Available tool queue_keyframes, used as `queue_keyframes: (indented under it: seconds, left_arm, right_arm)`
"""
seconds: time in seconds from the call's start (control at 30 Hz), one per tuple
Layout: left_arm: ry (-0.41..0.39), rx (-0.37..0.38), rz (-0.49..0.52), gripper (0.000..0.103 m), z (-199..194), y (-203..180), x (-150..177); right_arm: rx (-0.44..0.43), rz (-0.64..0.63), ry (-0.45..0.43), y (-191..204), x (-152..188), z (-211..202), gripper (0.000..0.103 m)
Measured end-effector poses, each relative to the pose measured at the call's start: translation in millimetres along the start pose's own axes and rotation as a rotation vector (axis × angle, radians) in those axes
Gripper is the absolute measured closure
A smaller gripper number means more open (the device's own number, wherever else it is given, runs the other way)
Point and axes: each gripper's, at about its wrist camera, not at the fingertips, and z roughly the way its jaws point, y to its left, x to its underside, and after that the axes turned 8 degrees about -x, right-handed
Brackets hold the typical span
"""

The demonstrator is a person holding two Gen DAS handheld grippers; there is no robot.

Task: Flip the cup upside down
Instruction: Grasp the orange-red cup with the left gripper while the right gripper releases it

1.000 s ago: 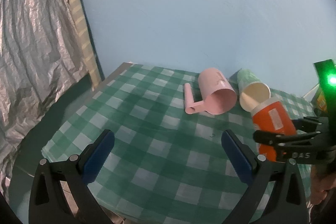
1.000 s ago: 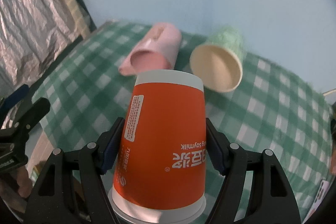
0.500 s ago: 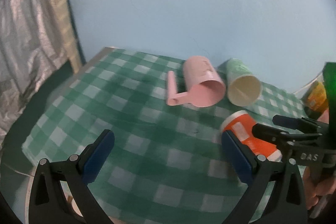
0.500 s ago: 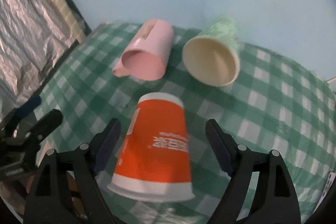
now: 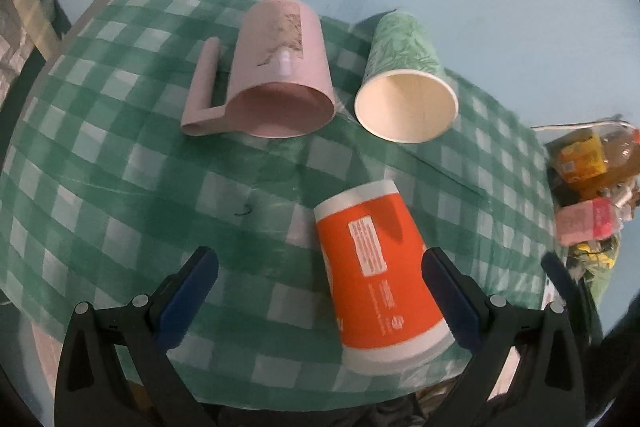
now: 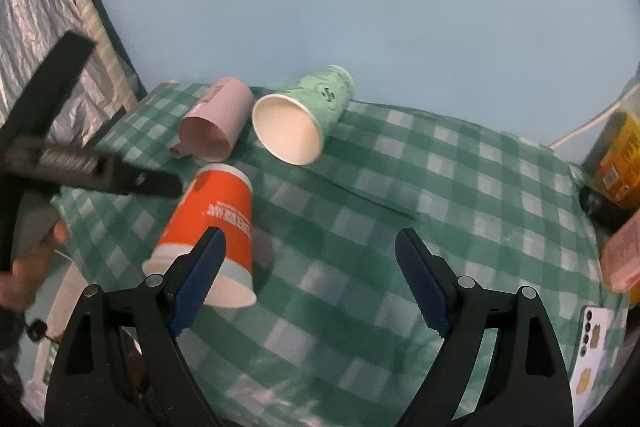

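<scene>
An orange paper cup (image 5: 376, 275) stands upside down on the green checked cloth (image 5: 120, 163), near the front edge; it also shows in the right wrist view (image 6: 216, 223). My left gripper (image 5: 320, 291) is open, its right finger beside the cup. My right gripper (image 6: 310, 275) is open and empty, to the right of the cup. A pink mug (image 5: 276, 79) and a green paper cup (image 5: 404, 87) lie on their sides at the back, mouths facing me.
A blue wall stands behind the table. Snack packets (image 5: 588, 183) lie at the right edge. A phone (image 6: 592, 359) lies at the front right. Silver foil (image 6: 24, 39) hangs at the left. The left tool's body (image 6: 80, 163) crosses the right wrist view.
My right gripper opened, let go of the orange cup and drew back to the right. The cup now stands mouth down. My left gripper swung right toward the cups.
</scene>
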Motion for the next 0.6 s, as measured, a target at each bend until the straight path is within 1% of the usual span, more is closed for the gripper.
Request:
queue_keyframes:
  seconds: [0.07,0.17,0.23,0.37,0.5,0.53,0.6]
  left_arm:
    - [0.045,-0.008,-0.012,0.000,10.6,-8.0,-4.7]
    - [0.115,0.004,-0.022,0.000,30.6,-17.6,-6.8]
    - [0.133,0.021,-0.010,0.000,40.1,-25.8,-9.6]
    - [0.170,-0.025,0.001,0.000,53.1,-40.3,-14.3]
    - [0.214,-0.035,0.025,0.000,67.5,-52.5,-11.9]
    - [0.219,-0.038,0.029,0.002,69.6,-53.9,-11.8]
    - [0.228,-0.043,0.038,0.011,72.8,-57.2,-11.4]
  right_arm:
    - [-0.001,0.005,-0.011,-4.4,4.5,-3.8,0.016]
    - [0.011,0.008,-0.022,-9.7,10.7,-6.7,0.016]
    - [0.013,0.012,-0.023,-12.5,13.2,-5.7,0.016]
    - [-0.005,0.041,-0.025,-21.1,19.1,-3.2,0.016]
    - [-0.018,0.063,-0.027,-25.4,23.5,-2.0,0.016]
    - [-0.019,0.067,-0.028,-26.3,24.6,-1.9,0.016]
    - [-0.026,0.071,-0.029,-27.2,26.2,-1.9,0.016]
